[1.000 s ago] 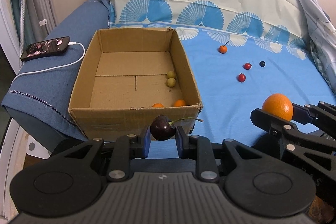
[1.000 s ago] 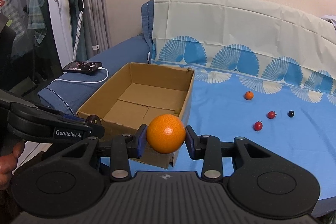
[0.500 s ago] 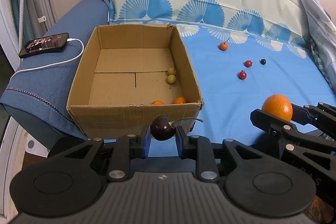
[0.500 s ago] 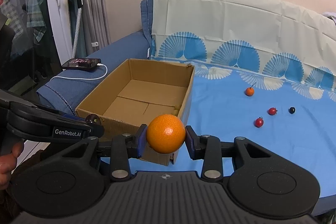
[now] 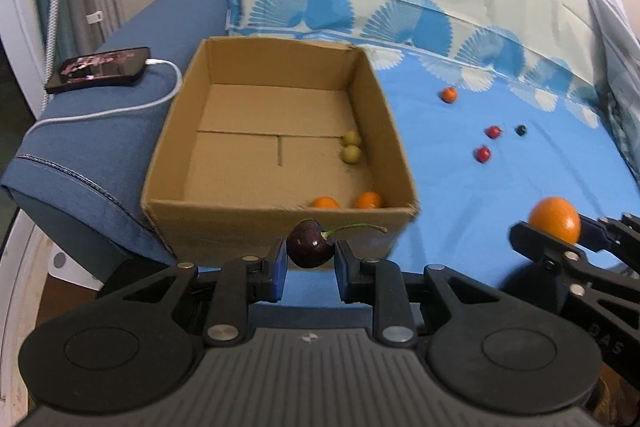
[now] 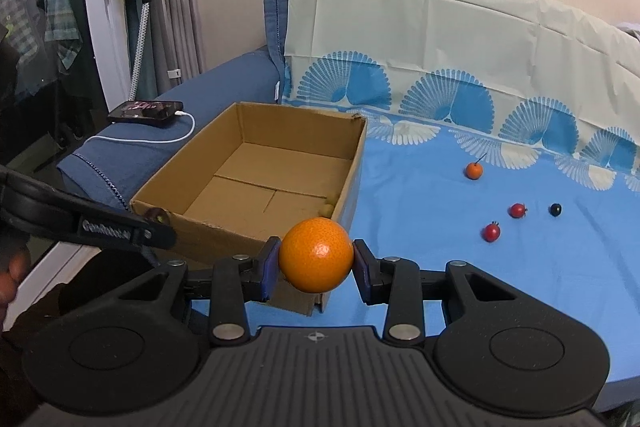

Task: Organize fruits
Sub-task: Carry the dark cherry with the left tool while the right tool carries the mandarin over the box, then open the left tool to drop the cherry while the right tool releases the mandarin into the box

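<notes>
Both grippers loaded, short of the box's near wall.
Left gripper [image 5: 311, 261] pinches a cherry [image 5: 310, 243]; right gripper [image 6: 316, 265] pinches an orange [image 6: 316, 255]; the cardboard box [image 5: 256, 217] sits open-topped just ahead.

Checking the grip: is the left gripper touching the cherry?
Touching. The left wrist view shows the left gripper with both jaws pressed against the cherry.

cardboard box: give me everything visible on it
The cardboard box is plain brown corrugated board, open-topped, flaps folded flat as its floor with seams showing. It sits upright on the blue sheet, its left side against the denim-blue armrest. Inside lie two yellow-green fruits by the right wall and two small oranges at the near right corner. Neither gripper touches it; the near rim looks slightly frayed.
</notes>
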The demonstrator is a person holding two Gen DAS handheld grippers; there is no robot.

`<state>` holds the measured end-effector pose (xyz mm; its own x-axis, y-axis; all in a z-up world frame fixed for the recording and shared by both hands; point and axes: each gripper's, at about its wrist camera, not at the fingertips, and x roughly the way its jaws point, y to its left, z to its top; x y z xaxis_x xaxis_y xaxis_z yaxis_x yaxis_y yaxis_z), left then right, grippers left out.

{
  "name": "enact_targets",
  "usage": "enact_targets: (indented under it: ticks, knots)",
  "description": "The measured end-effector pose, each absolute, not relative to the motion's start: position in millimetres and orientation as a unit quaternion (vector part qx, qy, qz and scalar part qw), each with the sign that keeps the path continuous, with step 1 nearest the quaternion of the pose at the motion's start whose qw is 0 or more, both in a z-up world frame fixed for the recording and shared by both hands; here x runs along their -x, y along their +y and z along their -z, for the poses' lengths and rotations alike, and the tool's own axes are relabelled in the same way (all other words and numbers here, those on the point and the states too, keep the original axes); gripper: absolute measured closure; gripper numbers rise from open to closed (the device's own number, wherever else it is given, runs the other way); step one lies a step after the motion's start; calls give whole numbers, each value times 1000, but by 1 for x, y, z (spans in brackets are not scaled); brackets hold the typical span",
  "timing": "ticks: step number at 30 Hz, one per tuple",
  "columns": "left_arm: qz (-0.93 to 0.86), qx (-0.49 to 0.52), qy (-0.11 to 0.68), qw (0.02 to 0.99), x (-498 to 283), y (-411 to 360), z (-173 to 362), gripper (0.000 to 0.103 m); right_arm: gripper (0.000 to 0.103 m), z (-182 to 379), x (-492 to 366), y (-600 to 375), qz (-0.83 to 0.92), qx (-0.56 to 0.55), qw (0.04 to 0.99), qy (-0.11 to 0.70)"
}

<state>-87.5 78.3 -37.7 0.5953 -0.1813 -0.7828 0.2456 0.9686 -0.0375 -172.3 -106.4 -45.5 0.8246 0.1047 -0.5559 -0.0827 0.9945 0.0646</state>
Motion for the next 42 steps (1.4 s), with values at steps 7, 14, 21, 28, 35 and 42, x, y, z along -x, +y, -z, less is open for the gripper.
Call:
enact_targets:
  ticks: [7,14,21,28,35,42]
  knots:
    - [91,-27,433,897,48,96,37,75,63,51,140,-99,-60,-12,952,300]
    - [77,-22,440,894,7,102,46,75,63,59,96,-86,-77,-3,947,312]
    - [69,-25,454,888,-28,102,62,75,63,74,52,-72,-94,2,940,327]
    - [65,-33,471,879,-57,97,83,75,63,94,17,-61,-101,6,932,348]
    - [61,-42,494,866,-78,93,110,75,63,119,-9,-56,-102,13,921,376]
    - [56,-53,515,854,-91,93,133,75,63,139,-21,-55,-97,19,911,400]
